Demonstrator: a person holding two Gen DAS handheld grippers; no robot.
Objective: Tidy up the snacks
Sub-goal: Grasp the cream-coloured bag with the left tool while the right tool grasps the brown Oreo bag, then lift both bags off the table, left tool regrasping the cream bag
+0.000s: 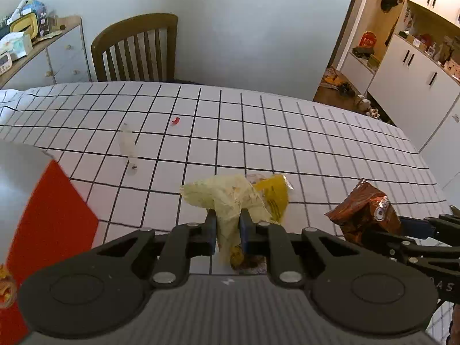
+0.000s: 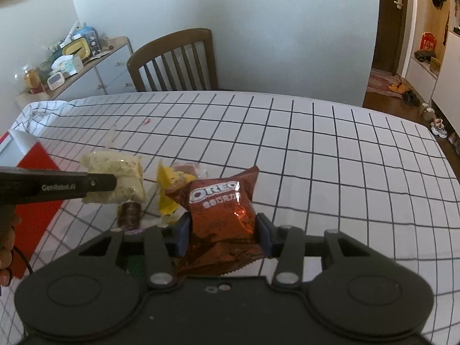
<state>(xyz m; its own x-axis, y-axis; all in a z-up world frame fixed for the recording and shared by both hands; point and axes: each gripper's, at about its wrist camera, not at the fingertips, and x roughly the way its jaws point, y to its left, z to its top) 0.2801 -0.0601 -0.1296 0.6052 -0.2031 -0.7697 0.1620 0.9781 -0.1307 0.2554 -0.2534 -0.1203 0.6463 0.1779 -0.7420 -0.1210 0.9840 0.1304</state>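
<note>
My left gripper (image 1: pixel 227 224) is shut on a pale yellow snack packet (image 1: pixel 227 195) and holds it above the checked tablecloth (image 1: pixel 287 132). That packet also shows in the right wrist view (image 2: pixel 120 172), pinched by the left gripper's black finger (image 2: pixel 95 185). My right gripper (image 2: pixel 224 227) is shut on a brown Oreo packet (image 2: pixel 224 201), held upright; it shows at the right of the left wrist view (image 1: pixel 368 210). A bright yellow packet (image 1: pixel 273 192) and a small dark-wrapped snack (image 2: pixel 129 212) lie on the cloth below.
A red and white box (image 1: pixel 49 224) stands at the left table edge. A clear plastic wrapper (image 1: pixel 128 146) and a small red scrap (image 1: pixel 175 120) lie mid-table. A wooden chair (image 1: pixel 135 49) stands behind the table, a cluttered dresser (image 1: pixel 34 54) at far left.
</note>
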